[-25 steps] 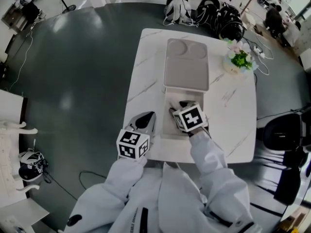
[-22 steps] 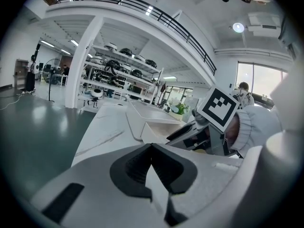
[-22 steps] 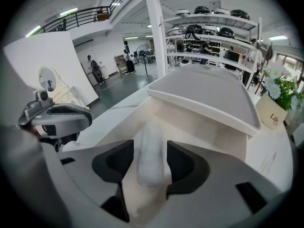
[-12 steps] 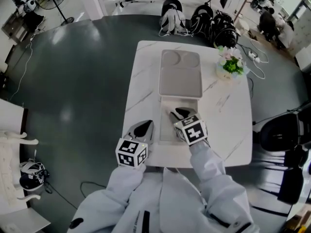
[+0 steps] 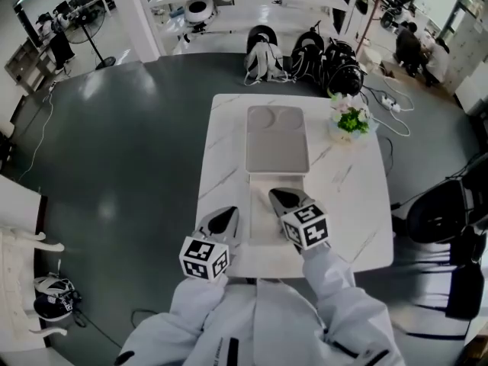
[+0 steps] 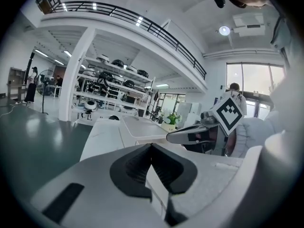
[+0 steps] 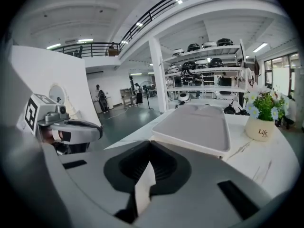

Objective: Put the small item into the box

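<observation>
Small item shows in no view, presumably lying low in the open box (image 5: 258, 221) at the table (image 5: 343, 197)'s near edge, judged light, hold-point undecidable; right gripper (image 5: 276, 197), jaws just closed together, and left gripper (image 5: 227, 218), jaws together, both hold nothing.
</observation>
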The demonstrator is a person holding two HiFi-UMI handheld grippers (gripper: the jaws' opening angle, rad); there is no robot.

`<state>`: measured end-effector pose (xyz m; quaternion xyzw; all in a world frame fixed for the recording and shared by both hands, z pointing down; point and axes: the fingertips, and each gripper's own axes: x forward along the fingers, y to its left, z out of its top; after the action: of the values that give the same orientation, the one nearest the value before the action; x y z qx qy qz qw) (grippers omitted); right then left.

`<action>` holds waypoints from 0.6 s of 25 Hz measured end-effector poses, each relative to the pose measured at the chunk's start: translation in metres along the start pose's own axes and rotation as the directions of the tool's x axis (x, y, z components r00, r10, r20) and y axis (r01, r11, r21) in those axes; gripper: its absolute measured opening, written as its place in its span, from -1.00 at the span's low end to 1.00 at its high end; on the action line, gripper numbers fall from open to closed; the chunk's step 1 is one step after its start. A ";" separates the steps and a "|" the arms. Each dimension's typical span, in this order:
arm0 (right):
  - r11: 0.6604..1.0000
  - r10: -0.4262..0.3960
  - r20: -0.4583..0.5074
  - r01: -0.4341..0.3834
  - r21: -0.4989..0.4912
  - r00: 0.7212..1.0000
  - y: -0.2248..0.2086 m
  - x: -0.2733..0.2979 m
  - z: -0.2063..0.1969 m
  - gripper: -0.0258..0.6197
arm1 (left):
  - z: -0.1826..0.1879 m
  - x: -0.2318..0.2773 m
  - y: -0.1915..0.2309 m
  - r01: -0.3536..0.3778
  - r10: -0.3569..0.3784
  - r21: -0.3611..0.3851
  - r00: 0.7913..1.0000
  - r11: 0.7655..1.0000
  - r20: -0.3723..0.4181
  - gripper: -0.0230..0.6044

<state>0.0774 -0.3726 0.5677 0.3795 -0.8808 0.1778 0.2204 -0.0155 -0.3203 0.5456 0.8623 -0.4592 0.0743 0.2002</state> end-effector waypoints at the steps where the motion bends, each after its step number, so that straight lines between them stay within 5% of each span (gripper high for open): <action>1: 1.000 0.003 0.027 -0.003 0.009 1.000 0.001 -0.004 0.004 -0.94 | 0.003 -0.002 -0.001 0.001 -0.001 0.006 1.000 1.000 0.008 -0.93; 15: 0.996 -0.012 0.355 -0.019 0.082 0.935 0.011 -0.070 0.050 -0.94 | 0.059 -0.030 -0.008 0.005 -0.019 0.090 0.988 0.996 0.151 -0.93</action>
<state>0.0997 -0.3484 0.4879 0.4127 -0.8985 0.1435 0.0411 -0.0291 -0.3183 0.4801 0.8762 -0.4641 0.0278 0.1267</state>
